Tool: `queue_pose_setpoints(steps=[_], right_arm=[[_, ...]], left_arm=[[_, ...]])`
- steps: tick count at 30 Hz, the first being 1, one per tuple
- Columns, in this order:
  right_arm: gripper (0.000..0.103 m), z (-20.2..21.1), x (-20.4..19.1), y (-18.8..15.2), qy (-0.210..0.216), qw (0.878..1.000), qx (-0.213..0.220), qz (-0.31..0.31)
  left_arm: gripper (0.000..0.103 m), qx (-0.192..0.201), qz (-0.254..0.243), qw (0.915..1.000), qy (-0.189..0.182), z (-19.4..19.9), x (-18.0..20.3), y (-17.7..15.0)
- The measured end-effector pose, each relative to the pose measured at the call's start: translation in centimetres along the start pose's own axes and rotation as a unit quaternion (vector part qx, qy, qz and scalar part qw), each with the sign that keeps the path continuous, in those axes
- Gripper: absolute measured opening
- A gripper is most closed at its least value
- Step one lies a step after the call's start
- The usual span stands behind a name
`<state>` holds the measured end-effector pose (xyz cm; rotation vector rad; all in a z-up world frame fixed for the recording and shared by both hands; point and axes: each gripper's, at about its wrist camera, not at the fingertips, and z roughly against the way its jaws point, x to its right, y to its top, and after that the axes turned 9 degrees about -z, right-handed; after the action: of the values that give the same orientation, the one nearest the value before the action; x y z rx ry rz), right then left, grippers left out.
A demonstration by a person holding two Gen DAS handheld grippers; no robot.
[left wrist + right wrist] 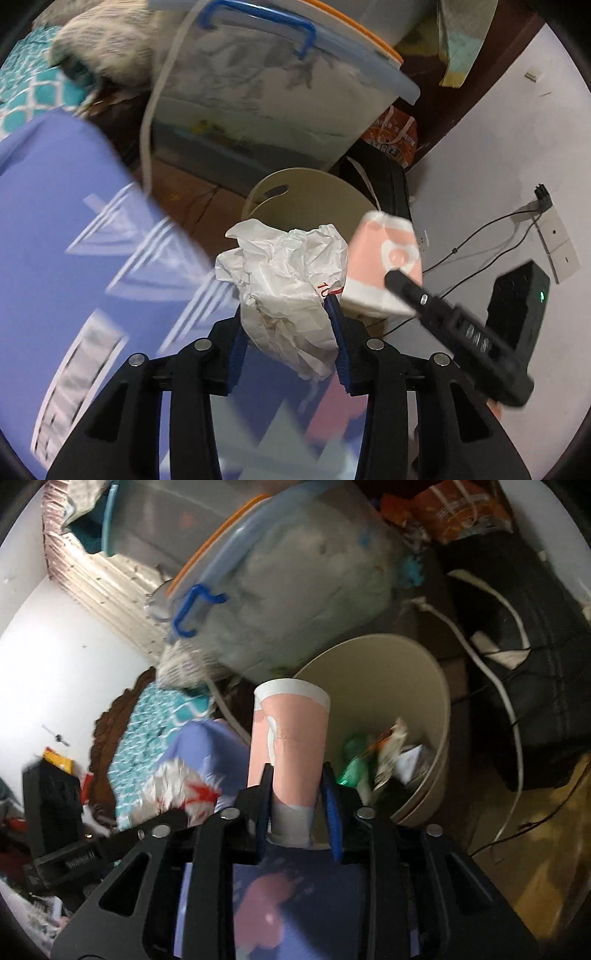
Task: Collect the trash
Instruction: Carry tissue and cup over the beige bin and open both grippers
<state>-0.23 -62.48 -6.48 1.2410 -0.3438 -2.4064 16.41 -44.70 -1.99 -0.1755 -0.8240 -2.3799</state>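
Observation:
My left gripper (286, 325) is shut on a crumpled white paper wad (288, 273) and holds it in the air in front of a beige trash bin (314, 199). My right gripper (295, 794) is shut on a pink and white paper cup (290, 738), upright, beside the open beige trash bin (424, 686). The bin holds several pieces of trash (380, 753). The cup (384, 266) and one right finger (417, 291) also show in the left wrist view, to the right of the paper wad.
A clear storage box with a blue latch (266, 92) stands behind the bin, also in the right wrist view (295, 590). A purple patterned cloth (74, 240) lies left. A black bag (535, 664), white cable (491, 627) and black charger (517, 306) are right.

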Motion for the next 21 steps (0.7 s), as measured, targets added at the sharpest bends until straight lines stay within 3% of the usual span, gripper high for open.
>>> queue_pose_setpoints(steps=[1, 3, 8, 14, 17, 21], right_arm=[[0.058, -0.2, 0.2, 0.2, -0.005, 1.0, 0.007, -0.002], [0.072, 0.1, 0.7, 0.3, -0.002, 0.999, 0.026, -0.019], [0.07, 1.9, 0.4, -0.9, 0.012, 0.999, 0.044, -0.02], [0.068, 1.7, -4.2, -5.8, 0.05, 0.999, 0.002, 0.018], [0.068, 0.8, -7.2, -9.6, 0.069, 0.996, -0.039, 0.044], [0.068, -0.9, -11.5, -15.2, 0.09, 0.988, -0.099, 0.081]], left_arm=[[0.054, -0.004, 0.003, 1.0, 0.001, -0.6, 0.2, 0.5], [0.07, -0.01, 0.017, 0.9997, 0.013, -1.8, 0.5, 1.4], [0.07, 0.014, 0.009, 0.9996, 0.023, 0.9, 0.2, -0.2], [0.07, 0.049, 0.005, 0.9965, 0.068, 7.2, -2.6, -7.2], [0.07, 0.061, 0.027, 0.9918, 0.108, 10.8, -5.4, -11.9], [0.07, 0.076, 0.056, 0.9763, 0.194, 15.7, -8.4, -18.1]])
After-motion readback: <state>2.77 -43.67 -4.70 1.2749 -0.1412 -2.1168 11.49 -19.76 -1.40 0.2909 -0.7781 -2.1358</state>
